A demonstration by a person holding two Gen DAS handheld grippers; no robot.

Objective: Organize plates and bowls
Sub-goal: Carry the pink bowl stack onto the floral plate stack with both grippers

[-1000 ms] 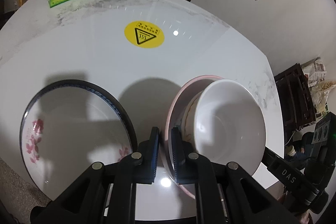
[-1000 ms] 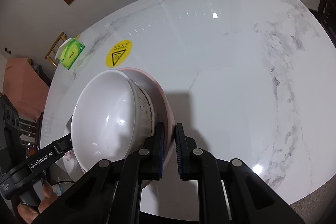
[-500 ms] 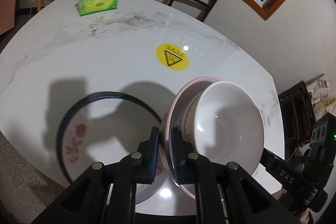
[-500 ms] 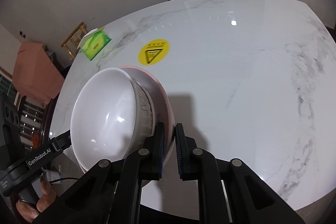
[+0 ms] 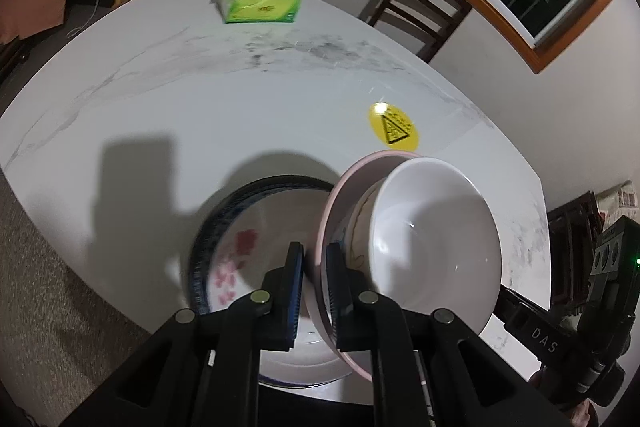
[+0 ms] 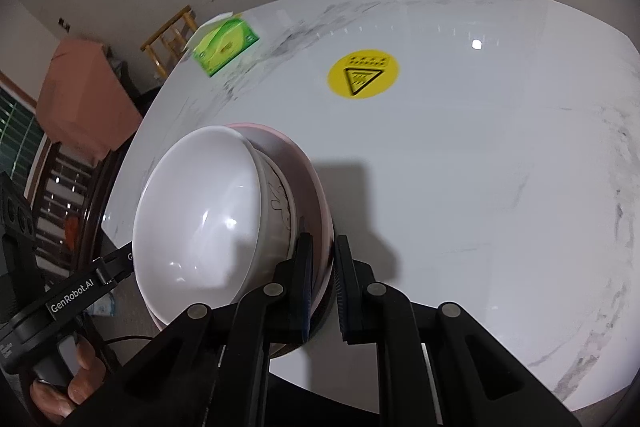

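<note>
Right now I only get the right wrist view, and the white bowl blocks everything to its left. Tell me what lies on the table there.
Observer: A blue-rimmed plate with red flowers lies flat on the table, beside the held pink plate.
Operator: Report the left gripper's jaws.
Observer: The left gripper is shut on the pink plate's rim, on the side away from you; the white bowl sits in that plate.
Operator: Say whether the two plates touch.
Observer: Cannot tell. In the left wrist view the pink plate's edge overlaps the blue-rimmed plate's right side.
</note>
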